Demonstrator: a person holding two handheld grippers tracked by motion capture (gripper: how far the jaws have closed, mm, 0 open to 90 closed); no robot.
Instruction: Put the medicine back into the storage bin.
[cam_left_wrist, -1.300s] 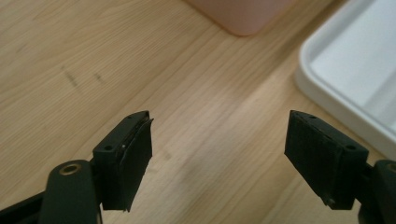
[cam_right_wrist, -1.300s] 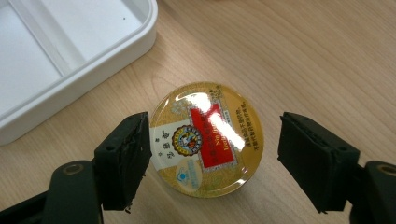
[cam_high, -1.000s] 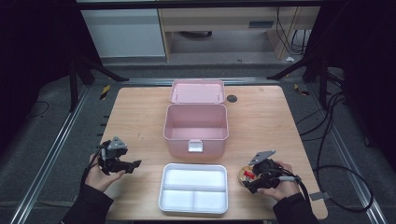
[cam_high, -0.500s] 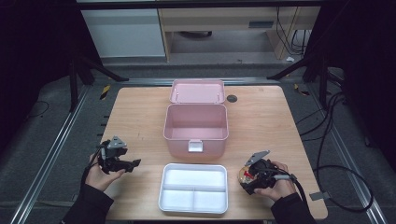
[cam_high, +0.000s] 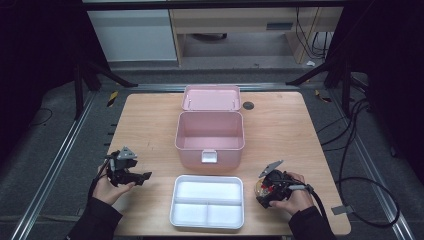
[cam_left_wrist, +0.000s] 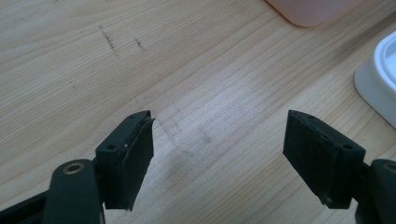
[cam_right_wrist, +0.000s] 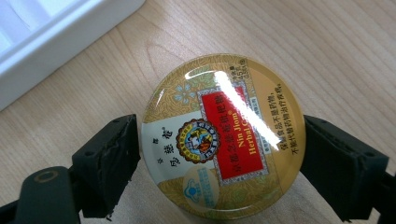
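Note:
A round gold tin (cam_right_wrist: 224, 135) with a red label lies flat on the wooden table (cam_high: 280, 135), right of the white tray (cam_high: 173, 202). My right gripper (cam_right_wrist: 222, 154) is open and straddles the tin, one jaw at each side of its rim, touching or nearly so. In the high view the tin (cam_high: 260, 188) shows just left of the right gripper (cam_high: 267, 194). My left gripper (cam_high: 143, 177) rests at the table's front left, open, and the left gripper (cam_left_wrist: 217, 149) has only bare wood between its jaws.
An open pink box (cam_high: 210, 145) stands mid-table with its lid (cam_high: 211, 97) lying behind it. The three-compartment tray corner (cam_right_wrist: 56, 28) lies close to the tin. A tray edge (cam_left_wrist: 378, 79) and a box corner (cam_left_wrist: 308, 9) lie ahead of the left gripper. Cables trail off the right edge.
My right gripper has moved left over the tin, bringing its jaws to the tin's sides. The left gripper has stayed put.

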